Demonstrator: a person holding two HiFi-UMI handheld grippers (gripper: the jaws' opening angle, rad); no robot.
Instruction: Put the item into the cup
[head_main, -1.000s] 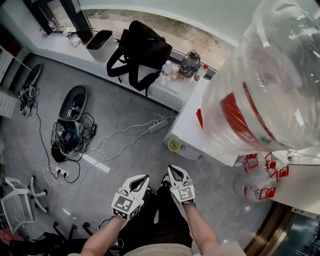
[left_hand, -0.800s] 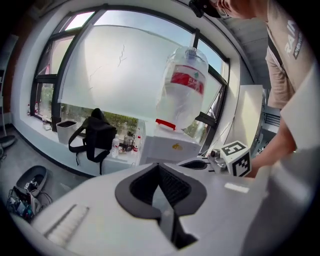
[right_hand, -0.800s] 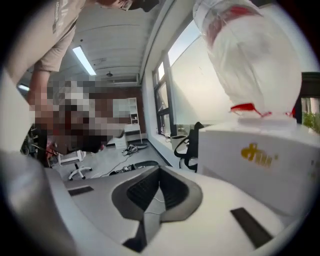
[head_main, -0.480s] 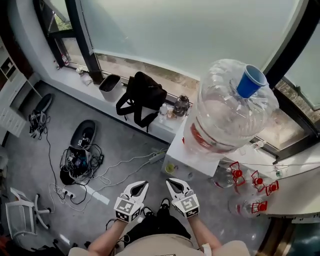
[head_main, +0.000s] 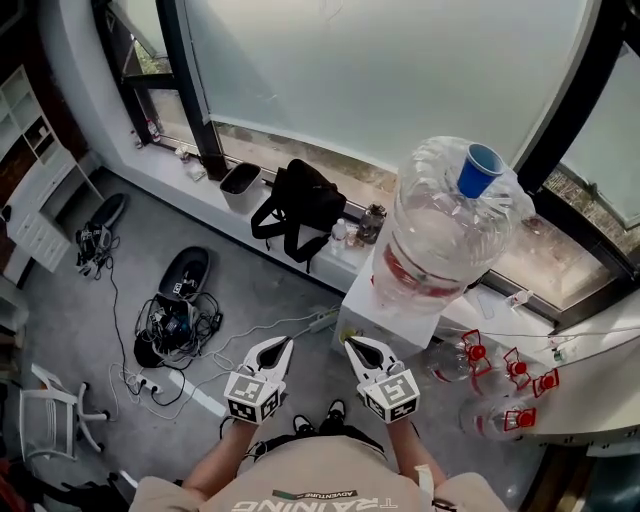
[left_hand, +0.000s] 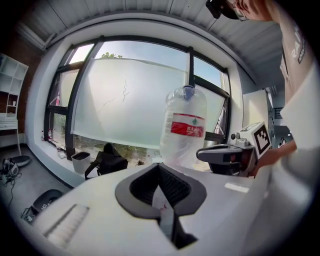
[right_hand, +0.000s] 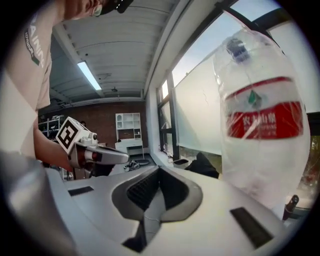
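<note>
The left hand-held gripper (head_main: 279, 344) and right hand-held gripper (head_main: 353, 344) hang closed and empty (jaws pressed together) over the floor (head_main: 250, 290). A water bottle (head_main: 440, 240) stands on the counter (head_main: 380, 322) at one o'clock.

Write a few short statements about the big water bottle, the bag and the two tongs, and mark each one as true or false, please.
1. The water bottle has a blue cap. True.
2. The left tongs hold a cup. False: they are shut with nothing between them.
3. A black bag lies on the ledge under the window. True.
4. The right tongs touch the water bottle. False: they are shut and empty, held apart from it, low in front of the person.
5. The label on the bottle is green. False: it is red.
</note>
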